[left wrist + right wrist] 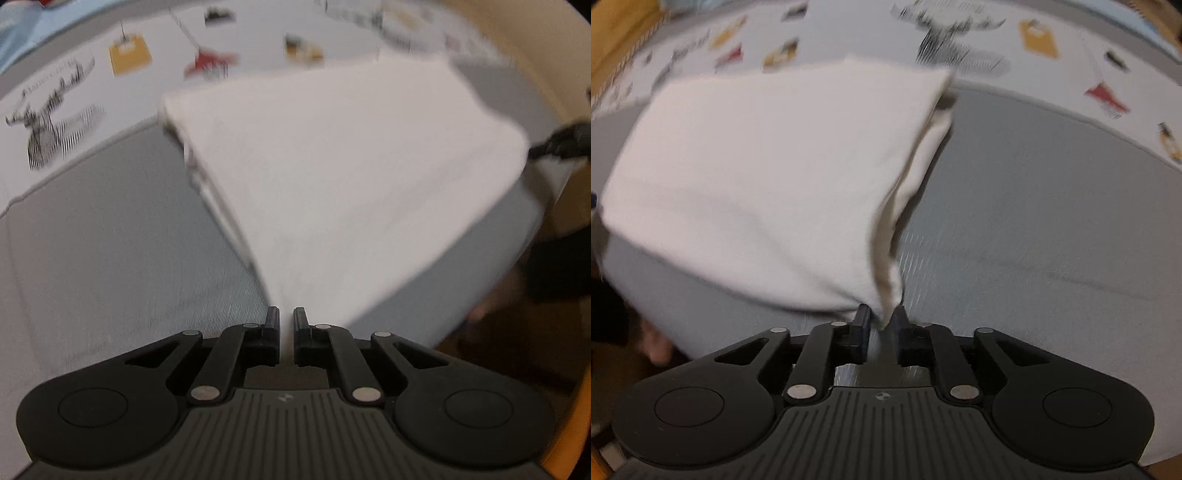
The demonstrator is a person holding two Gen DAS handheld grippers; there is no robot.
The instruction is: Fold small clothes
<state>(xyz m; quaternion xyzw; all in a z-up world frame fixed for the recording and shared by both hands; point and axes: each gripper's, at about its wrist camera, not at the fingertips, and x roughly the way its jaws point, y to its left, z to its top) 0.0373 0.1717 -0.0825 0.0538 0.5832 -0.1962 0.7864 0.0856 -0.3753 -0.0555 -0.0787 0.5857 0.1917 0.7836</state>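
Above grey mat [1034,221], both claws [286,317] [881,315] pinch white cloth [351,166].

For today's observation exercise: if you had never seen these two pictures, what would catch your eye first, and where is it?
First, the white garment, stretched across the middle of both views above the grey mat. It is pinched at a corner by the left gripper and at another by the right gripper. Behind it, the pale cloth printed with small coloured pictures runs along the top.

The garment [332,177] is plain white. The mat [110,240] is grey. The cloth [166,33] behind is white, printed with yellow, red and black motifs.
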